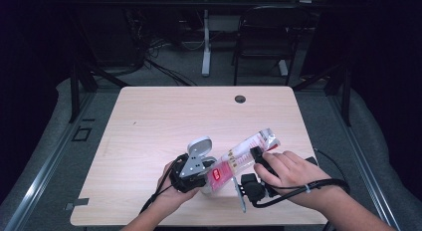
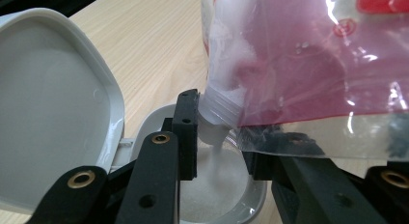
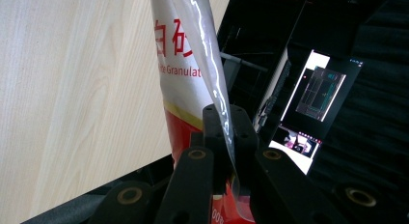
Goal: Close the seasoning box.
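Observation:
A white container (image 2: 156, 121) with its hinged lid (image 2: 48, 103) flipped up sits between the jaws of my left gripper (image 2: 219, 142), which press on its sides. White sugar (image 2: 217, 190) lies inside it. A red and clear sugar pouch (image 2: 308, 55) tilts over it, spout (image 2: 217, 108) down, and a thin stream of grains falls in. My right gripper (image 3: 226, 122) is shut on the pouch's (image 3: 178, 64) flat edge. In the high view the left gripper (image 1: 209, 178) and the lid (image 1: 199, 146) are near the table's front, and the pouch (image 1: 246, 151) slants up to the right gripper (image 1: 256, 156).
The light wooden table (image 1: 174, 116) has a cable hole (image 1: 240, 99) at the back. A black chair (image 1: 263, 37) and desk legs stand beyond it. A lit screen (image 3: 313, 98) shows off the table's edge. Both forearms come in at the front edge.

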The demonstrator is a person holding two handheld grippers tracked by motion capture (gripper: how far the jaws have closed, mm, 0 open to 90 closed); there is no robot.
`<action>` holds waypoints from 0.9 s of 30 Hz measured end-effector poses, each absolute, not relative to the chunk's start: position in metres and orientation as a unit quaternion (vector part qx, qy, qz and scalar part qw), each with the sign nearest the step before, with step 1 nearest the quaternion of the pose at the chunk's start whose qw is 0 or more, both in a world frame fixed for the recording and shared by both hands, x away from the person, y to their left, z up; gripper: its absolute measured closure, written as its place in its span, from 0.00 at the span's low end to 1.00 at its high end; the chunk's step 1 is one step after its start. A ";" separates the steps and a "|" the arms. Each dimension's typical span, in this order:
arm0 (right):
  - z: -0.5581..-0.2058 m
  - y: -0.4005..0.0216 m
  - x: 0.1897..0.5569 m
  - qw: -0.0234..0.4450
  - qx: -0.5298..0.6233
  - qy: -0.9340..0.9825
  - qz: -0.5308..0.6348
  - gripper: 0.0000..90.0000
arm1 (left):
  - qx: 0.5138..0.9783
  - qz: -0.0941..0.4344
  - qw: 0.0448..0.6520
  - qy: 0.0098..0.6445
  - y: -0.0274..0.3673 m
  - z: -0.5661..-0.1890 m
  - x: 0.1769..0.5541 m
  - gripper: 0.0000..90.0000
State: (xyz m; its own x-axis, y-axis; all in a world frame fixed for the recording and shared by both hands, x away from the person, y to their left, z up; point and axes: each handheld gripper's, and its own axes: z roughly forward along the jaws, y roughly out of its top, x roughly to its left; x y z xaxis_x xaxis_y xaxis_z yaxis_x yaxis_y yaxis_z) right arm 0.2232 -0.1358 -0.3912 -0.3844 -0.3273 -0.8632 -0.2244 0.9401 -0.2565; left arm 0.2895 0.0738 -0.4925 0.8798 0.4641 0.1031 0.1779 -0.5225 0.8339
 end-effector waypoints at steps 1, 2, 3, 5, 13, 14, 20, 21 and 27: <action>-0.391 -0.135 0.223 0.530 -0.167 0.830 -0.051 0.98 | 0.857 0.159 0.452 0.188 0.074 -0.492 0.289 0.79; -0.391 -0.135 0.223 0.531 -0.166 0.829 -0.051 0.98 | 0.857 0.159 0.452 0.188 0.074 -0.492 0.290 0.79; -0.391 -0.135 0.223 0.531 -0.166 0.829 -0.051 0.98 | 0.858 0.159 0.452 0.187 0.074 -0.492 0.290 0.79; -0.390 -0.134 0.222 0.533 -0.166 0.828 -0.056 0.98 | 0.858 0.160 0.450 0.187 0.075 -0.492 0.290 0.79; -0.391 -0.134 0.223 0.533 -0.169 0.828 -0.053 0.99 | 0.858 0.159 0.451 0.187 0.075 -0.493 0.290 0.79; -0.391 -0.134 0.223 0.532 -0.170 0.828 -0.054 0.99 | 0.858 0.159 0.452 0.187 0.075 -0.493 0.291 0.79; -0.390 -0.133 0.222 0.535 -0.172 0.825 -0.060 0.99 | 0.859 0.159 0.450 0.186 0.075 -0.493 0.290 0.79; -0.390 -0.133 0.221 0.535 -0.173 0.825 -0.062 0.99 | 0.859 0.158 0.451 0.185 0.075 -0.493 0.290 0.79; -0.391 -0.133 0.221 0.535 -0.172 0.825 -0.058 0.99 | 0.858 0.158 0.452 0.185 0.075 -0.493 0.290 0.79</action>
State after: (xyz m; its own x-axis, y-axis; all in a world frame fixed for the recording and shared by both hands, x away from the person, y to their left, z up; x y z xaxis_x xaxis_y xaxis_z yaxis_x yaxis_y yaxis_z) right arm 0.2212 -0.1327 -0.3907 -0.3684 -0.3463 -0.8628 -0.2214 0.9340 -0.2804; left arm 0.2902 0.0745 -0.4931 0.8814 0.4606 0.1047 0.1744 -0.5233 0.8341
